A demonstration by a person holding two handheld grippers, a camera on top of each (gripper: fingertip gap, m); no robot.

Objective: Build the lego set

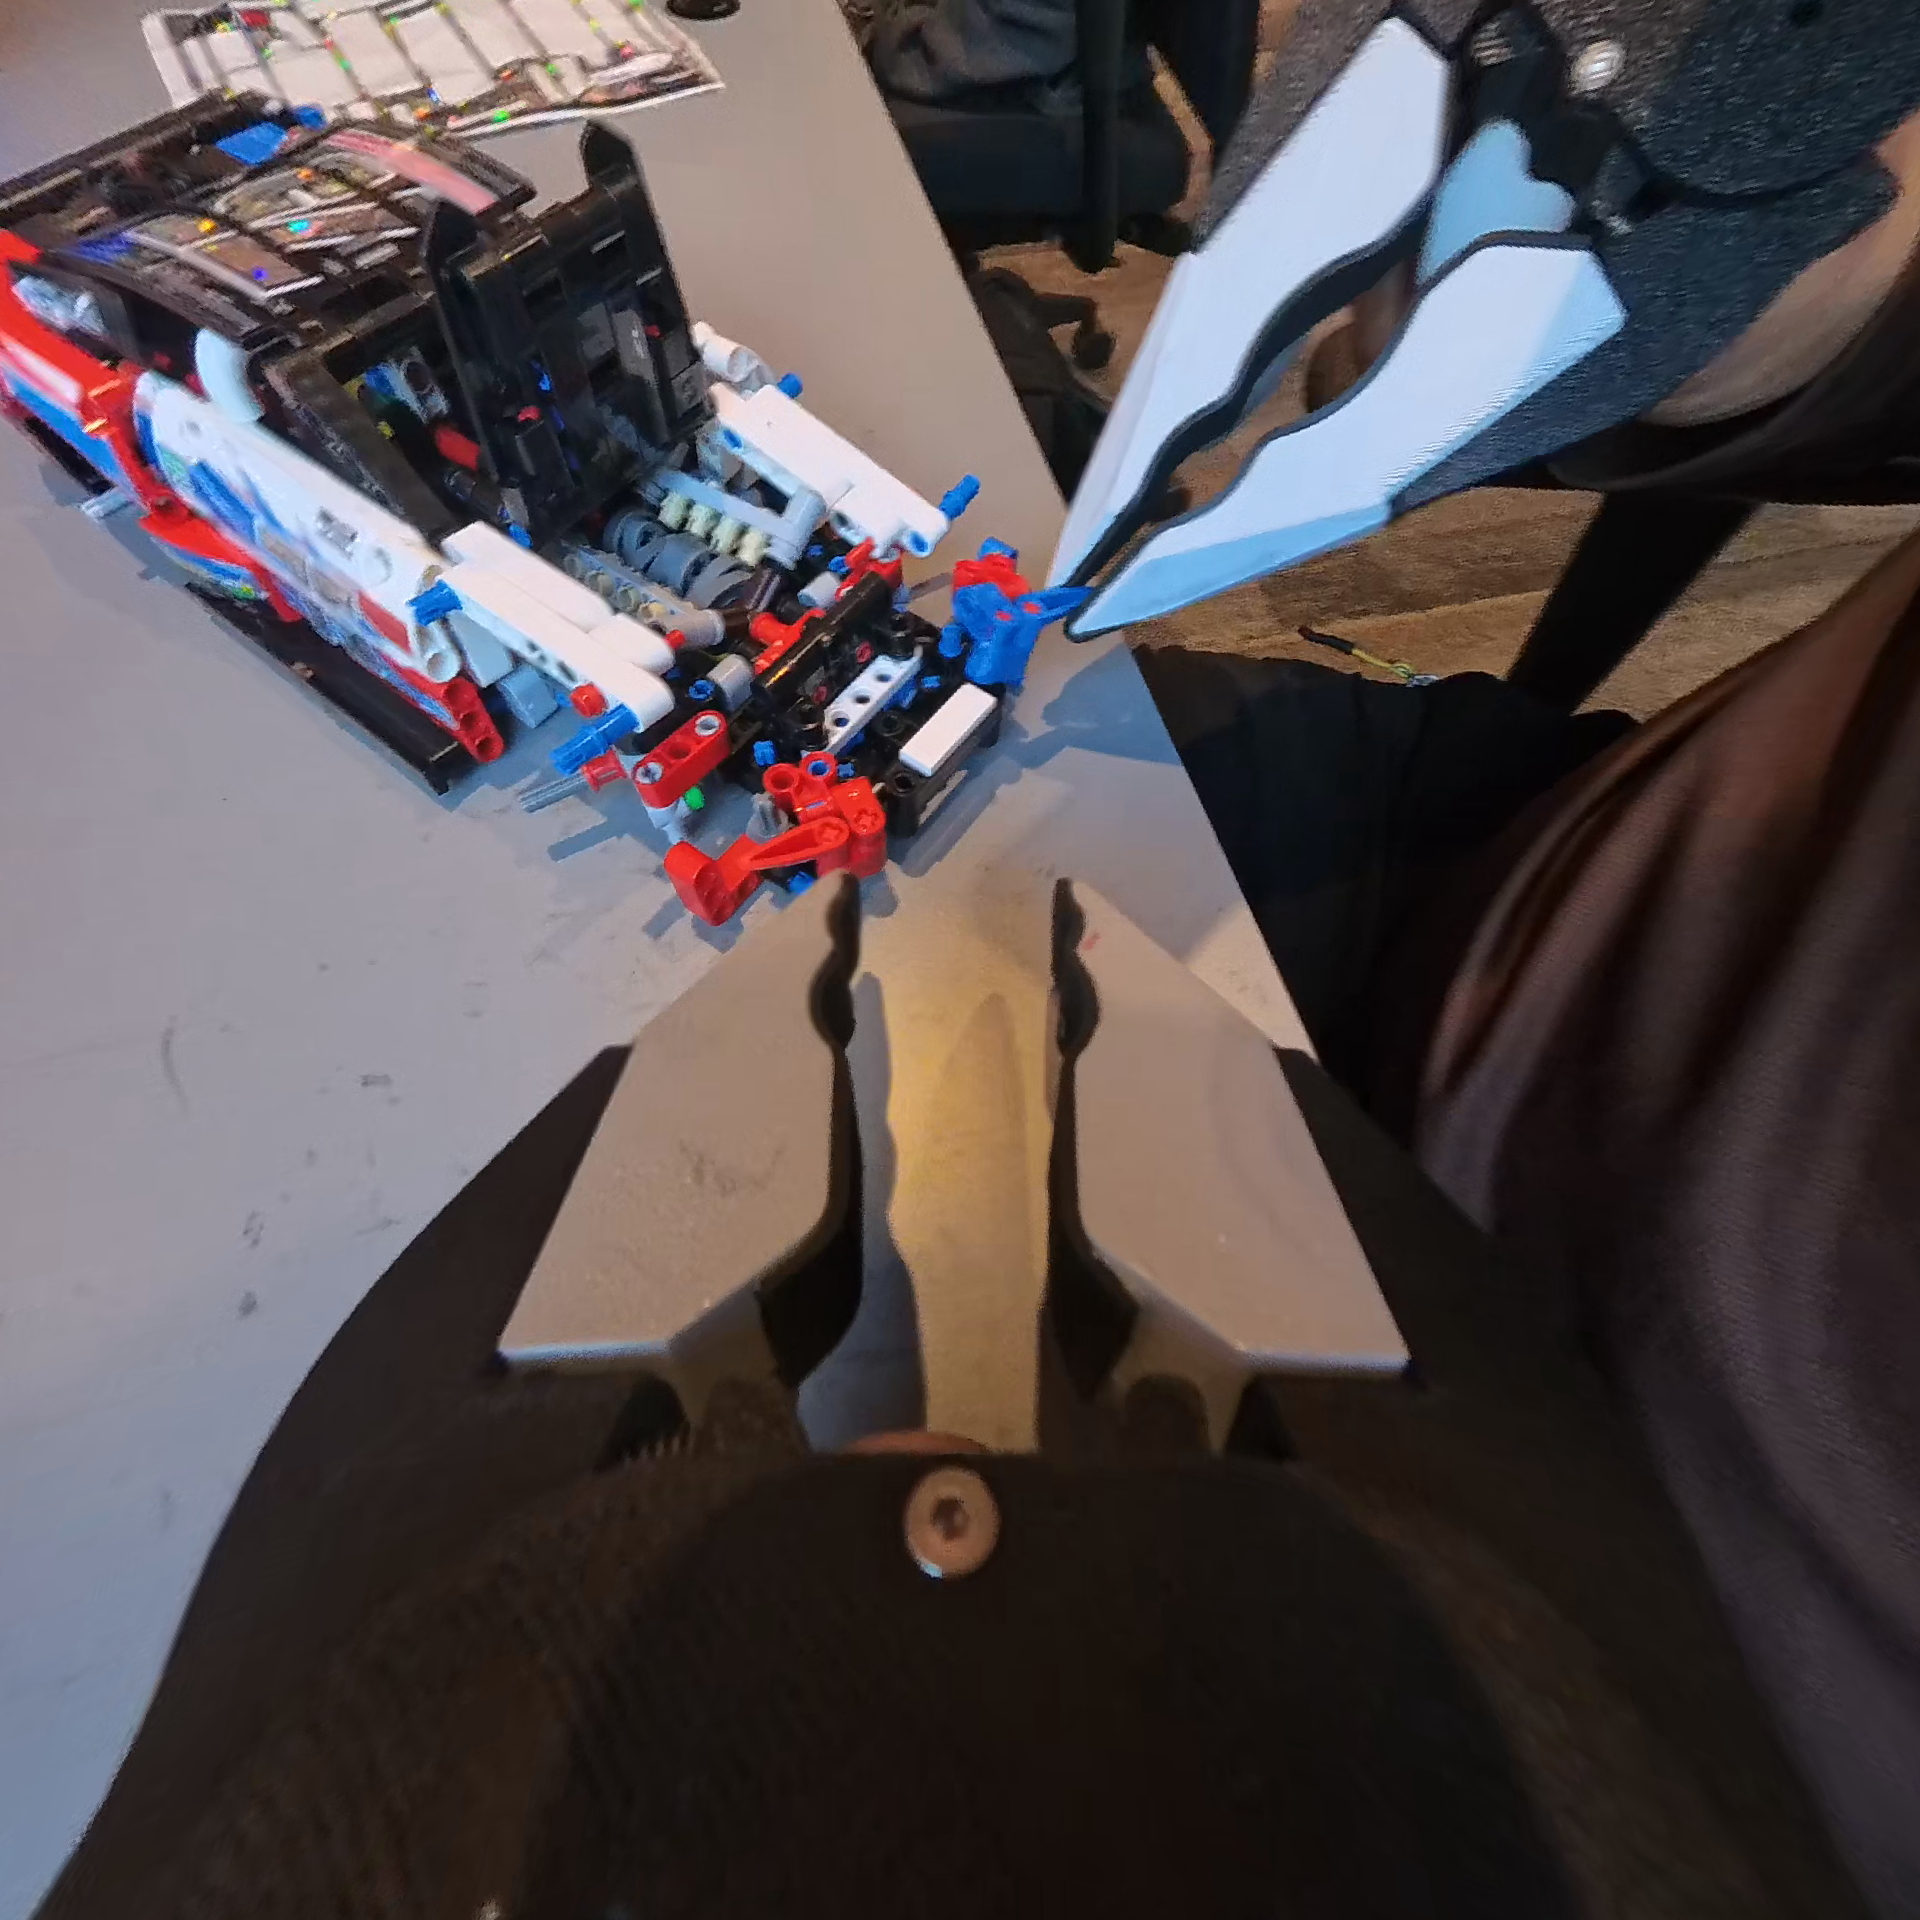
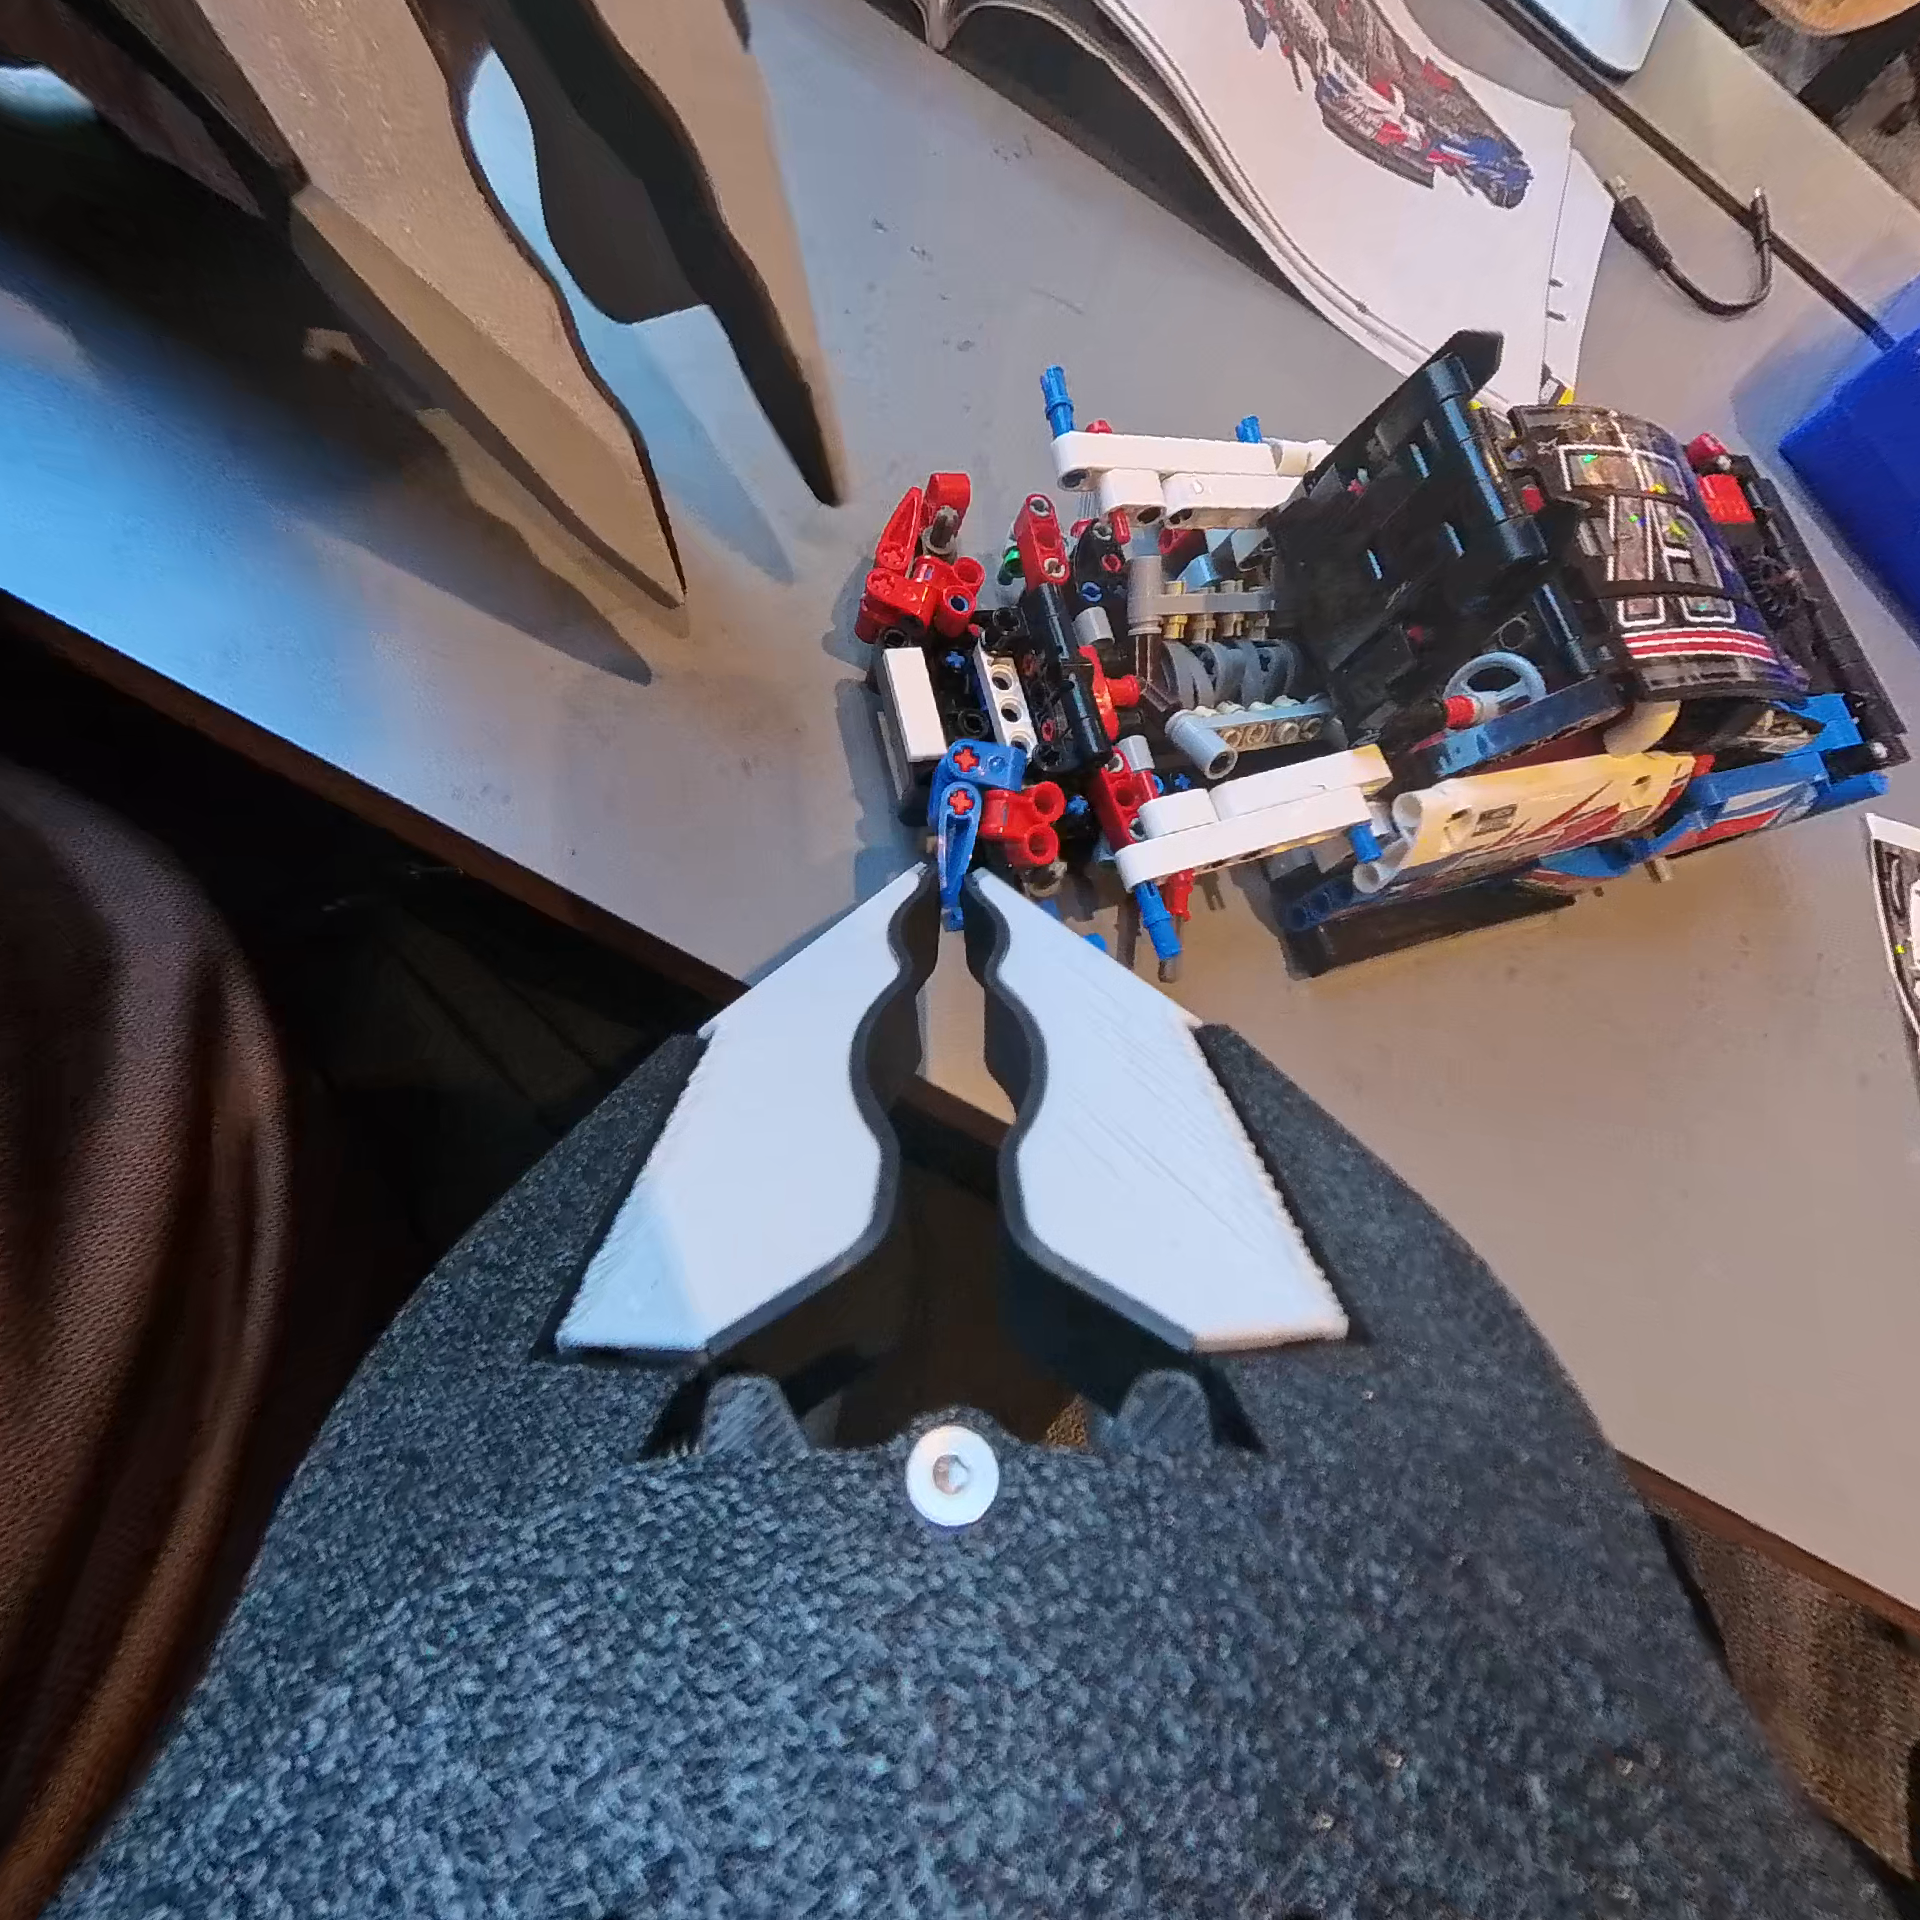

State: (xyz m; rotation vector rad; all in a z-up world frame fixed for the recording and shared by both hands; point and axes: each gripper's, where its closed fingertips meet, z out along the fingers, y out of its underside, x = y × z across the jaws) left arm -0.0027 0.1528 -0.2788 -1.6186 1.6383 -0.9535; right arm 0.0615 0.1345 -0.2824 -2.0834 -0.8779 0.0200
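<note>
Pinching down almost to touching, the right gripper had its two pale fingertips closed on the thin tail of a blue connector piece, which ran straight out ahead of the tips, its long axis in line with the fingers. That piece sat at the near corner of the lego car, close to the table edge, with its far end in among the red and blue fittings of the open chassis; I could not tell whether it was already seated there or only held against them. Of the two, this gripper was plainly the nearer to the work, reaching in low over the table edge, slanted down toward the model. The left gripper hovered off to one side with a clear gap between its grey fingers and nothing in them, its tips just short of a red bracket on the opposite rear corner of the car. Beyond both grippers the car's body stretched away lengthwise, rear toward them, nose farthest. An open instruction booklet lay farther off, past the car.
</note>
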